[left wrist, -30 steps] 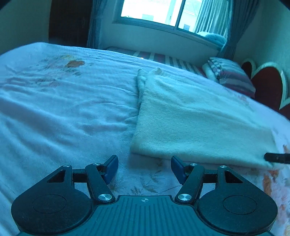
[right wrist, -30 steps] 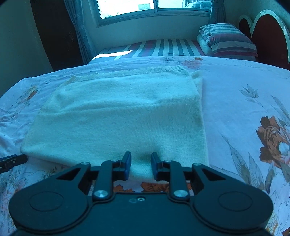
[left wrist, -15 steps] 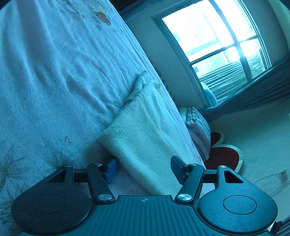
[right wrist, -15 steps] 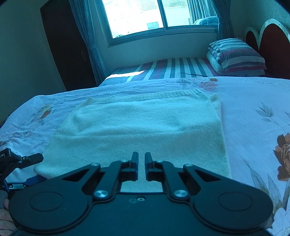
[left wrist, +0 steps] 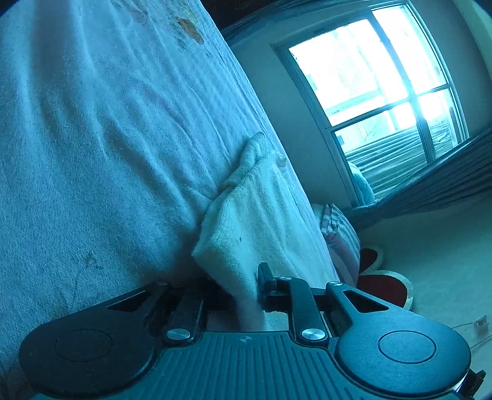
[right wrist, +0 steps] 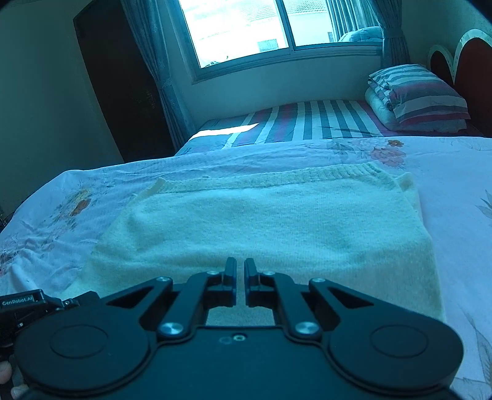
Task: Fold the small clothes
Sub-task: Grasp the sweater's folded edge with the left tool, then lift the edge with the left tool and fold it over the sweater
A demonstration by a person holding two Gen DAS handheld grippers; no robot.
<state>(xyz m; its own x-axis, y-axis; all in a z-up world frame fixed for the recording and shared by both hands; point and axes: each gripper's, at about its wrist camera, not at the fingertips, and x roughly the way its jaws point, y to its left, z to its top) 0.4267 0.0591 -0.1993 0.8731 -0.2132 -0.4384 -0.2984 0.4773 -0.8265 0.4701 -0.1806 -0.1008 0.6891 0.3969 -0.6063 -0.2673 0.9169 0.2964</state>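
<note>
Sweater: a pale knitted sweater [right wrist: 270, 227] lay folded flat on the bed [right wrist: 455, 172], its ribbed hem at the far end, towards the window [right wrist: 246, 24].
Left tongs: the left tongs [left wrist: 243, 286] were rolled to one side at the sweater's near left corner [left wrist: 227, 261]; the jaws were closing with that folded corner between them, and the cloth bunched up against the one finger [left wrist: 265, 277] in view.
Right tongs: the right tongs [right wrist: 240, 272] were drawn together at the sweater's near edge, only a thin slit left between the fingers; whether any cloth was pinched there could not be told.
Bed: floral sheet, wrinkled on its left side.
Background: a striped pillow [right wrist: 421, 95] lay on striped bedding beyond.
</note>
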